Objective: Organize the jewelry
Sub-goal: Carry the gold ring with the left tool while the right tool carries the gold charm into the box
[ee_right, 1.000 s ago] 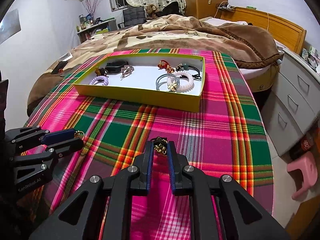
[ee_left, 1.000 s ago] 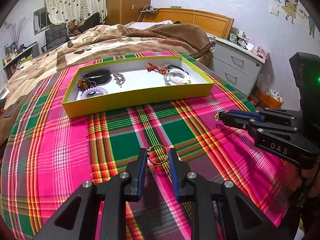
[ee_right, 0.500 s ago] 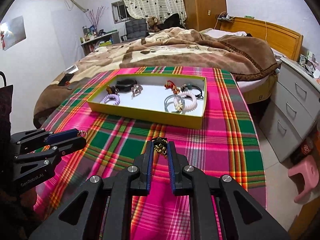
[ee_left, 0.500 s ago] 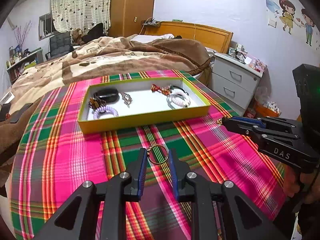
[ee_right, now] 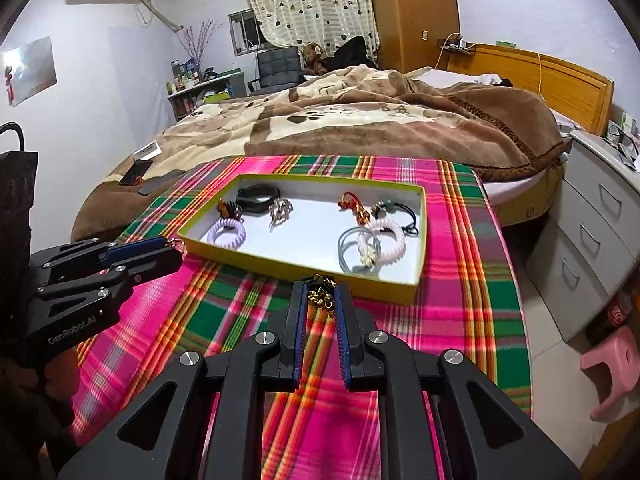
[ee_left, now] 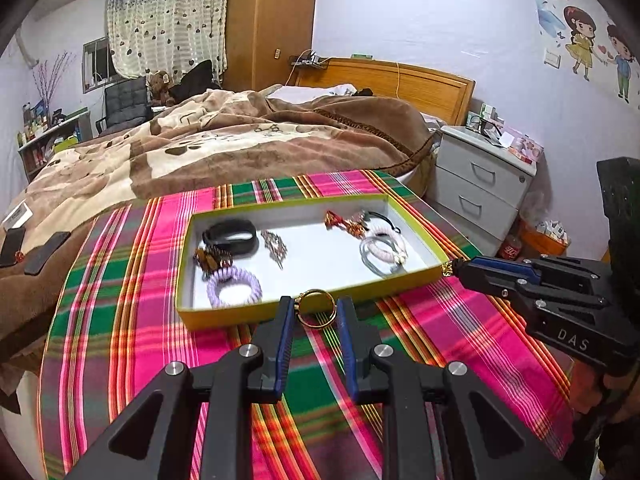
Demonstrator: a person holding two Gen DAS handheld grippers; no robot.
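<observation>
Both grippers lifted and moved toward the yellow-rimmed shallow tray (ee_left: 248,314) over the last second; the tray now sits just past the fingertips. Left gripper (ee_left: 316,314) clamped narrow on a thin gold ring (ee_left: 317,312), held above the tray's near wall. Right gripper (ee_right: 322,300) pinched on a small gold chain cluster (ee_right: 321,295), near the tray's near-right edge. Likely means the carry is nearly done; drop-off into the tray next, not yet made. Plaid pink-green cloth (ee_right: 460,304) underneath.

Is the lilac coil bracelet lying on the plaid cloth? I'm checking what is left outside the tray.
No, the lilac coil bracelet lies inside the yellow tray, near its front left corner in the left wrist view.
</observation>
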